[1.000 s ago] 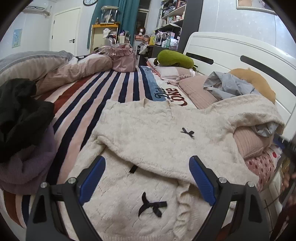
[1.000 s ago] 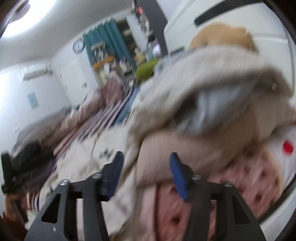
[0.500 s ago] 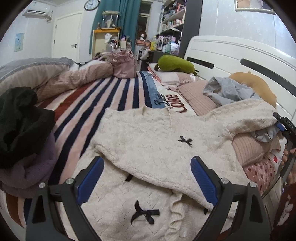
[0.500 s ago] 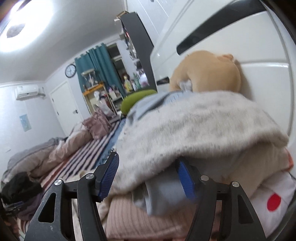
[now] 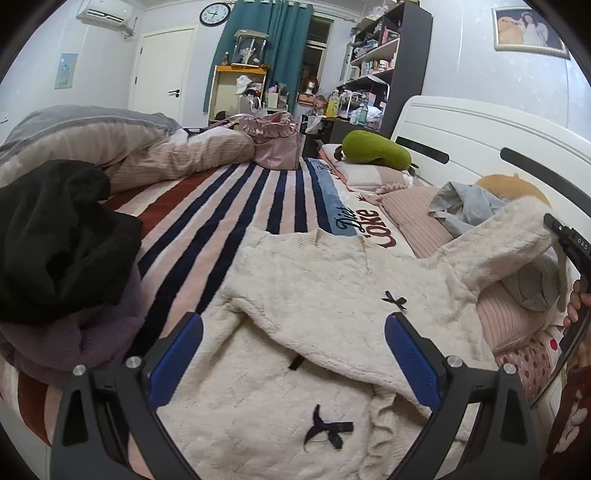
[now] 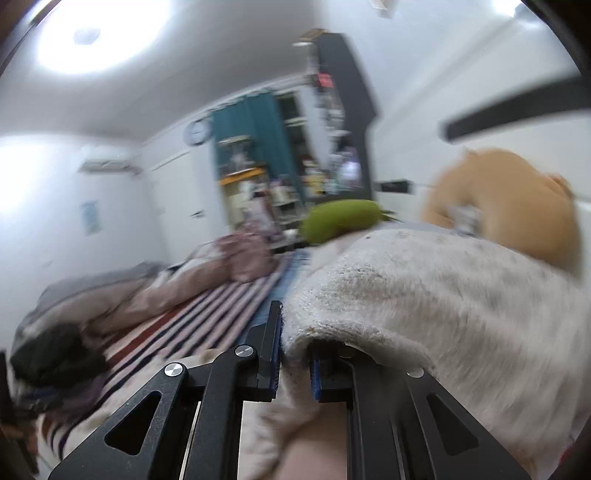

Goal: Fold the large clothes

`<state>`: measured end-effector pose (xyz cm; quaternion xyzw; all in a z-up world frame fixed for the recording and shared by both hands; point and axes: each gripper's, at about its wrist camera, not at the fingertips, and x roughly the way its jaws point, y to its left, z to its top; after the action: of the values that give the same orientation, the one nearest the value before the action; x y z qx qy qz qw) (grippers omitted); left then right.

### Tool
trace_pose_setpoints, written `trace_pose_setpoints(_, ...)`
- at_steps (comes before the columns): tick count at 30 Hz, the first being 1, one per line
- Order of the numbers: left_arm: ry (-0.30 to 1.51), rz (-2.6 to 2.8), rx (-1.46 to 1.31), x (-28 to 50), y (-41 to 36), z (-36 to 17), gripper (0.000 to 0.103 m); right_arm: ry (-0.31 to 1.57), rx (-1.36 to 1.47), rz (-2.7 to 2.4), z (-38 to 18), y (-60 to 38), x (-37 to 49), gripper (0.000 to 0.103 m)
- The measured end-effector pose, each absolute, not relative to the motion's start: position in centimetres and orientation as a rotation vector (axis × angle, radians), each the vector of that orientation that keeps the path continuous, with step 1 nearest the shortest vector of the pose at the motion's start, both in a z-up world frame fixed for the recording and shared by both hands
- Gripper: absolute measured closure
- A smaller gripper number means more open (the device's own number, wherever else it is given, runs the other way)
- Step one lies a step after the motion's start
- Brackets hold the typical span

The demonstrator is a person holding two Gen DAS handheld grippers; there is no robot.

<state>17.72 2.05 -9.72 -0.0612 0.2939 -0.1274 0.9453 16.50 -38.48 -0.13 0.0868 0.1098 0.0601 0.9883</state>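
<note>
My right gripper (image 6: 295, 363) pinches the sweater's (image 5: 314, 288) far sleeve (image 6: 424, 280) at its cuff, ready to fold it inward. My left gripper (image 5: 293, 354) hangs spread above the near hem, free to steady it.

You've got 1 cream sweater (image 5: 332, 295) on the bed, w/ 3 black bows showing on it, biggest one (image 5: 327, 428) nearest you. 2 grippers: left gripper (image 5: 293, 360), right gripper (image 6: 293, 363). 1 black garment (image 5: 55, 240) atop 1 purple one (image 5: 74, 339). 1 green plush (image 5: 376, 155), 1 orange plush (image 6: 509, 206), 1 grey garment (image 5: 465, 206), 1 pink bag (image 5: 275, 142), 1 wall clock (image 5: 214, 14).
</note>
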Motion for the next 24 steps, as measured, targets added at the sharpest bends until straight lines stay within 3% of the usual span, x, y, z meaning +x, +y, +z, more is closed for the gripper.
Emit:
trace_pose_setpoints(6, 0.591, -0.241, -0.142, 17.2, 4.2, -9.8, 0.005, 0.346, 0.046, 0.321, -1.9, -29.0, 19.4, 0.096)
trace_pose_setpoints(14, 0.596, -0.234, -0.153, 16.6, 5.6, -10.5, 0.005, 0.844, 0.015, 0.495, -15.4, -18.9, 24.3, 0.095)
trace_pose_setpoints(18, 0.594, -0.227, -0.163, 16.5, 6.0, -10.5, 0.005, 0.859, 0.057, 0.482, -17.6, -18.6, 24.0, 0.092)
trace_pose_setpoints(22, 0.597, -0.225, -0.173, 16.4, 6.0, -10.8, 0.005, 0.793, 0.188, 0.501, -15.2, -21.9, 21.6, 0.049)
trace_pose_setpoints(24, 0.602, -0.226, -0.173, 16.5, 6.0, -10.9, 0.005, 0.752, 0.236, 0.478, -14.3, -24.2, 19.9, 0.045)
